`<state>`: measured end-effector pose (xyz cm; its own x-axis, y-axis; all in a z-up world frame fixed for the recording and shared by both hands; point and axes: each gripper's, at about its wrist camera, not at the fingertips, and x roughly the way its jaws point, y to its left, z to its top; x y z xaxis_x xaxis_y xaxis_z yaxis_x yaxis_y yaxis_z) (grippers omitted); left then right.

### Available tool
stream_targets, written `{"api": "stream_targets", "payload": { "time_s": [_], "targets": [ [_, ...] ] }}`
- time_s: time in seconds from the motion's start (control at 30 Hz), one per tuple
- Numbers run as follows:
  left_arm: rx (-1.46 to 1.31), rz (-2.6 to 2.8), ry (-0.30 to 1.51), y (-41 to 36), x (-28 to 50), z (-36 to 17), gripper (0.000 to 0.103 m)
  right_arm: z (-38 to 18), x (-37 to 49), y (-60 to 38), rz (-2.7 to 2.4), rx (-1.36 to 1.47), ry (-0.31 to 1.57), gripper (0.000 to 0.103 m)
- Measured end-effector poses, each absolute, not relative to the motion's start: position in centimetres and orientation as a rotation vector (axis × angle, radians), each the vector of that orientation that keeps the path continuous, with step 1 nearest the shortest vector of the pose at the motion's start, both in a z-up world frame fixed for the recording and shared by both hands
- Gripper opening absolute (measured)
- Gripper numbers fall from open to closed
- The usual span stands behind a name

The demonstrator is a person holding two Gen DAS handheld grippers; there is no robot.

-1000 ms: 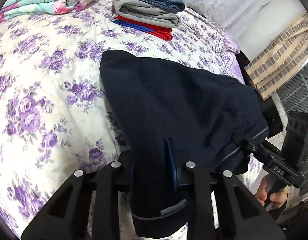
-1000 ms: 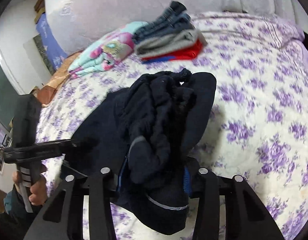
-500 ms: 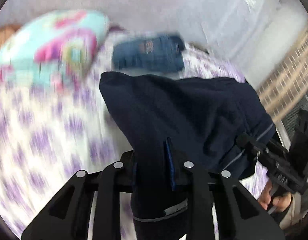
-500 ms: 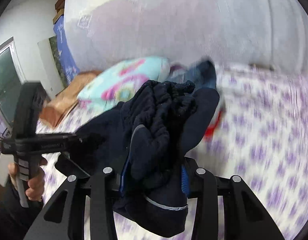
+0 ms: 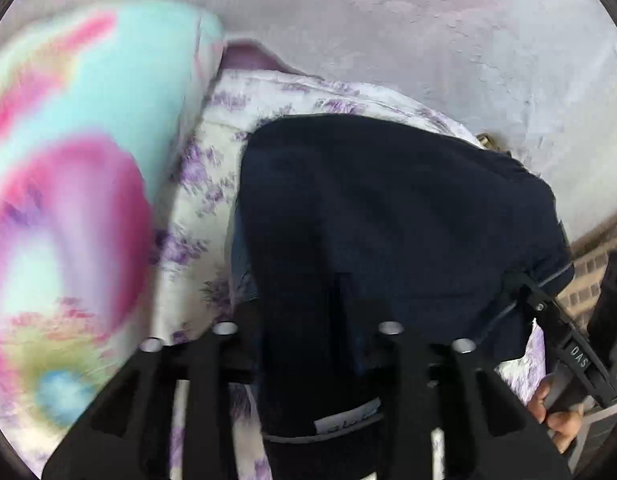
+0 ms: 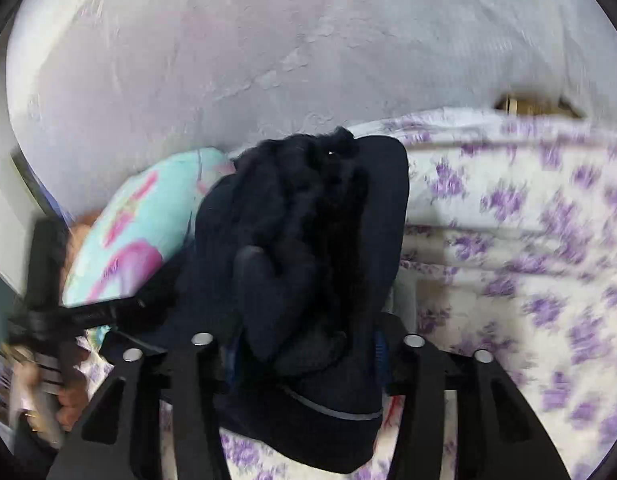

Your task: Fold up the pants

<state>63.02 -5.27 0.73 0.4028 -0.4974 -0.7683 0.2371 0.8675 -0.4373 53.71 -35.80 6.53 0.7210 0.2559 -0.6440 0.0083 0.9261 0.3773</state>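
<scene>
Both grippers are clamping the dark pants (image 5: 388, 216): the left gripper (image 5: 308, 344) and the right gripper (image 6: 304, 344) are each pinching bunched cloth, holding it above the bed (image 6: 528, 240) near the head edge. Judging by this, the folded bundle is being carried; next it needs lowering flat onto the bed.

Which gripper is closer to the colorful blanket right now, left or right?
Left. The left gripper, shut on the dark pants, sits right beside the blanket. The right gripper, holding the pants' other end, is farther away, with the pants between it and the blanket.
</scene>
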Motion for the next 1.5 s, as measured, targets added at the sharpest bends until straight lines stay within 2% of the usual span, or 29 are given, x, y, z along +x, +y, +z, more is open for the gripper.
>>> {"api": "stream_targets", "payload": {
  "time_s": [0.07, 0.13, 0.17, 0.2, 0.23, 0.3, 0.37, 0.47, 0.63, 0.73, 0.9, 1.07, 1.5],
  "targets": [
    [-0.329, -0.558, 1.006, -4.3, 62.6, 0.8, 0.04, 6.7, 53.4, -36.5, 0.183, 0.405, 0.744, 0.053],
    [-0.314, -0.551, 0.994, -4.3, 62.2, 1.3, 0.042, 7.1, 53.2, -36.1, 0.179, 0.378, 0.747, 0.064],
    [-0.3, -0.529, 0.993, -4.4, 62.0, 1.5, 0.047, 7.3, 53.0, -35.7, 0.154, 0.348, 0.75, 0.078],
    [-0.285, -0.496, 0.995, -4.4, 61.7, 1.7, 0.056, 7.6, 53.0, -35.6, 0.139, 0.329, 0.752, 0.084],
    [-0.276, -0.48, 0.997, -4.4, 61.5, 2.1, 0.062, 7.9, 52.8, -35.4, 0.133, 0.313, 0.751, 0.085],
    [-0.278, -0.463, 0.987, -4.3, 60.8, 2.9, 0.083, 8.5, 52.1, -35.4, 0.125, 0.31, 0.734, 0.085],
    [-0.26, -0.418, 0.953, -3.6, 59.4, 4.5, 0.09, 9.3, 50.8, -35.7, 0.09, 0.306, 0.705, 0.085],
    [-0.208, -0.365, 0.927, -2.5, 56.3, 6.5, 0.09, 12.0, 47.6, -35.2, -0.005, 0.218, 0.653, 0.085],
    [0.014, -0.249, 0.764, -3.1, 45.7, 9.0, 0.098, 14.4, 39.0, -31.2, -0.135, 0.024, 0.602, 0.098],
    [0.037, -0.205, 0.709, -3.6, 38.2, 8.2, 0.098, 13.3, 33.3, -28.4, -0.183, -0.037, 0.602, 0.099],
    [-0.035, -0.15, 0.662, -3.7, 30.0, 6.5, 0.098, 9.7, 26.5, -25.2, -0.168, -0.008, 0.611, 0.099],
    [-0.012, -0.101, 0.585, -3.7, 27.1, 5.4, 0.098, 6.3, 24.0, -23.8, -0.204, -0.053, 0.576, 0.099],
    [0.041, -0.071, 0.631, -4.5, 27.9, 1.2, 0.098, 2.3, 25.0, -24.2, -0.17, 0.001, 0.669, 0.099]
  ]
}}
